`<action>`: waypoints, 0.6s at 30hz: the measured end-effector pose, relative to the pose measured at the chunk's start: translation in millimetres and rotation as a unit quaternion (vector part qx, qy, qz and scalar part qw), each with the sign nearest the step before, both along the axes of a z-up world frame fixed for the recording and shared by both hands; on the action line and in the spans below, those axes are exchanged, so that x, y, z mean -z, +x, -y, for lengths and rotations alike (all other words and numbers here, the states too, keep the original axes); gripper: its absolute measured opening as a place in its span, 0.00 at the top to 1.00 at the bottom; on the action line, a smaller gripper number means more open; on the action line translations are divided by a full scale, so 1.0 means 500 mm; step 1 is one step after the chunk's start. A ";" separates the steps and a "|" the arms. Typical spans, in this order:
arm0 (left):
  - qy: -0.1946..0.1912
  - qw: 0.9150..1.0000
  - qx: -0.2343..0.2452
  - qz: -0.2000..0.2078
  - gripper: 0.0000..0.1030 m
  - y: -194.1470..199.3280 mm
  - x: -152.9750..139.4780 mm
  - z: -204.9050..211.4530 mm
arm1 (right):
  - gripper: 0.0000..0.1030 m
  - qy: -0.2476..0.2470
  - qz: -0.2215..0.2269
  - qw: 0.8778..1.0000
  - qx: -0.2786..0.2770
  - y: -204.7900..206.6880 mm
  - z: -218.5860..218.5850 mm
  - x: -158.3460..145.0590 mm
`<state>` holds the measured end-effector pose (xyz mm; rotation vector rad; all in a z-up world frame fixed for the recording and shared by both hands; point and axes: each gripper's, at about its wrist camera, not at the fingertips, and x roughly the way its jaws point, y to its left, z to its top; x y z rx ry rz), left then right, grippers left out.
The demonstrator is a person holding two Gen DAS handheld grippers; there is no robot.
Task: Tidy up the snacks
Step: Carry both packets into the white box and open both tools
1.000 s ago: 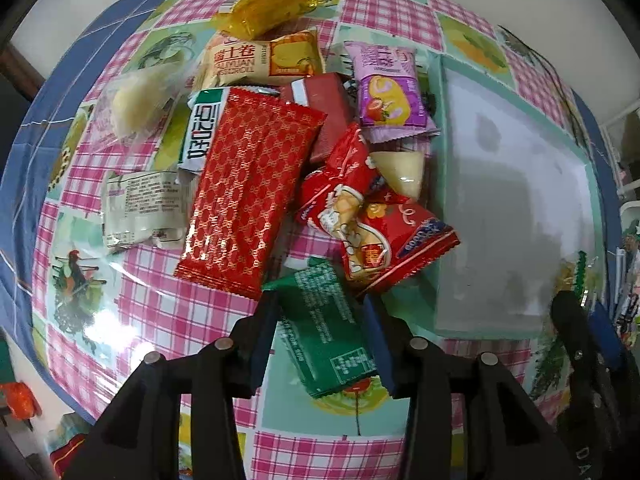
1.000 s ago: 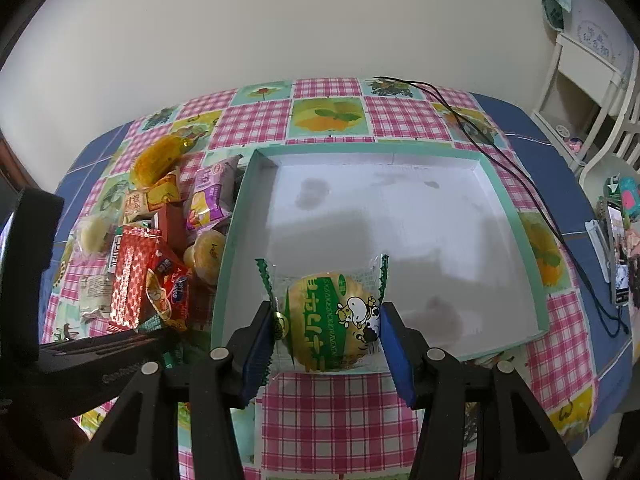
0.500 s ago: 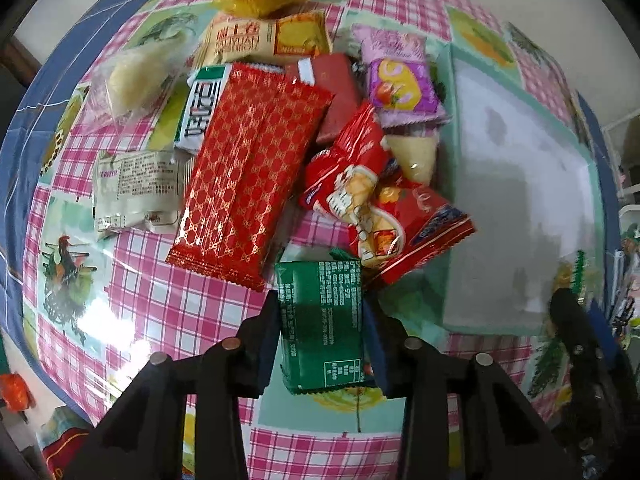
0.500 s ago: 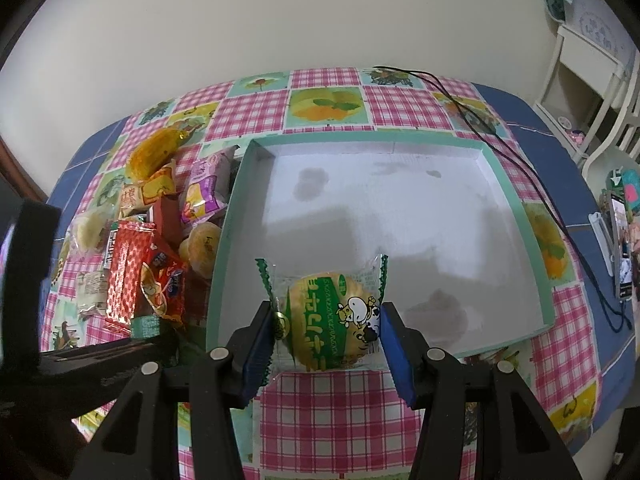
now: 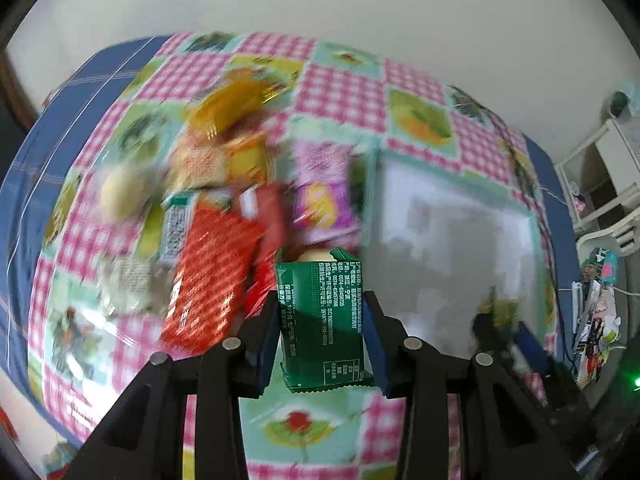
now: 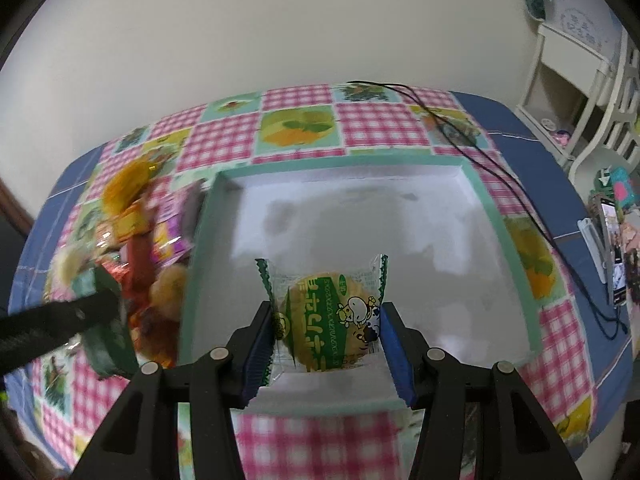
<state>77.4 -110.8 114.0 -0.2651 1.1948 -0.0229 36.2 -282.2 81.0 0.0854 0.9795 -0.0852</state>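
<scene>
The right gripper (image 6: 326, 342) clamped a round yellow cake in clear wrapper (image 6: 328, 320) over the white teal-rimmed tray's (image 6: 510, 236) near edge, while the left gripper (image 5: 322, 334) gripped a green foil packet (image 5: 322, 320) left of that tray.

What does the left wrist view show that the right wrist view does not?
Only the left wrist view: white print on the green packet clamped in the left gripper, and a red patterned packet.
Only the right wrist view: the round yellow snack clamped in the right gripper, and a black cable.
Both: the empty tray and the snack pile beside it.
</scene>
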 end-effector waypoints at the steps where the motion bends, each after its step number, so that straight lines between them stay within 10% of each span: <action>1: -0.002 1.000 0.008 0.006 0.60 0.013 -0.001 0.011 | 0.47 0.005 0.001 1.000 0.005 0.007 0.009 0.004; 18: -0.004 0.997 0.075 0.015 0.60 0.175 0.090 0.164 | 0.40 -0.008 0.002 0.997 0.078 0.114 0.135 0.061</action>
